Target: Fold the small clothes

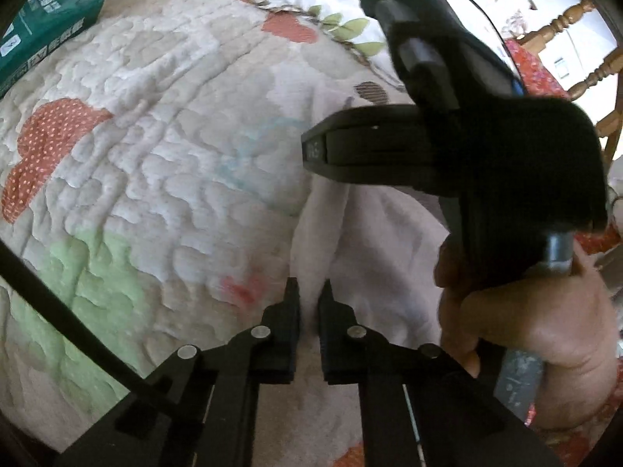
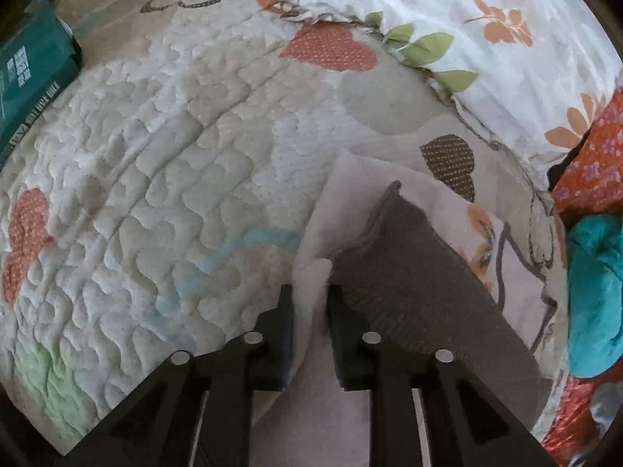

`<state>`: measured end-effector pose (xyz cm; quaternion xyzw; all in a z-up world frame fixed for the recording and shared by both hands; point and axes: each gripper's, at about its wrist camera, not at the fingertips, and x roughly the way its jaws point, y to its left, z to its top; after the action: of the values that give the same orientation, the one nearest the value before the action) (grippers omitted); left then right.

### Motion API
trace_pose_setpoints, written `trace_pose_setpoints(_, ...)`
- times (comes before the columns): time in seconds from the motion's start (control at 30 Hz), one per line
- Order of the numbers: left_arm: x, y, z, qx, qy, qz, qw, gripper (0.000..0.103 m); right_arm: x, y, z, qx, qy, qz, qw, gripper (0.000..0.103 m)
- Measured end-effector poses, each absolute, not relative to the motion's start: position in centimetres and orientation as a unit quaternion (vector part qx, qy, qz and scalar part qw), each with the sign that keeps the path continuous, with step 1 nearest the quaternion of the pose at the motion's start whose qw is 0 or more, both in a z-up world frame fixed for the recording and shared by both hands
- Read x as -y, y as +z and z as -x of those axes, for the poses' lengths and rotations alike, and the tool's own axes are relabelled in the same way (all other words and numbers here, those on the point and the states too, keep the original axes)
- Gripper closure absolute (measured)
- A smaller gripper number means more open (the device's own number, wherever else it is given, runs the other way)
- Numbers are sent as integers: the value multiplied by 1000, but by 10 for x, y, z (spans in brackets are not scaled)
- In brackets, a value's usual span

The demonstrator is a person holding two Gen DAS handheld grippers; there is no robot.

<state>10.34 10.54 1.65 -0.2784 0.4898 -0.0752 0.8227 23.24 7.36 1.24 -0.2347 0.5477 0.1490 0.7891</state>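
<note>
A small pale pink garment (image 1: 373, 233) lies on the quilted bed cover; in the right wrist view (image 2: 350, 202) a grey-brown ribbed part (image 2: 412, 272) lies over it. My left gripper (image 1: 309, 292) is shut on the garment's left edge, with cloth pinched between the fingers. My right gripper (image 2: 309, 295) is shut on the same garment, and a fold of pink cloth bunches between its fingers. In the left wrist view the right gripper's black body (image 1: 467, 163) hangs just above the garment, held by a bare hand (image 1: 525, 330).
A quilted bed cover (image 2: 155, 155) with orange hearts spreads to the left. A green packet (image 1: 43, 23) lies at the far left. A floral pillow (image 2: 486, 39) lies at the back right, a teal cloth (image 2: 595, 292) at the right edge, a wooden chair (image 1: 576, 39) beyond.
</note>
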Motion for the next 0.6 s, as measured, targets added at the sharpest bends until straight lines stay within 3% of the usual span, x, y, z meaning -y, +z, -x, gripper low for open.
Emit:
trace_pose_setpoints(0.4, 13, 89, -74, -442, -198, 221, 847, 95, 104, 98, -216, -485, 148, 64, 860, 91)
trace_pose_setpoints(0.43, 23, 91, -72, -444, -206, 219, 844, 91, 122, 100, -215, -482, 140, 53, 863, 91)
trace_pose_setpoints(0.53, 49, 93, -69, -457, -205, 203, 841, 67, 193, 103, -209, -472, 107, 8, 875, 91)
trace_pose_setpoints(0.6, 58, 91, -68, -463, -202, 192, 841, 65, 242, 97, -205, -468, 84, -28, 879, 91)
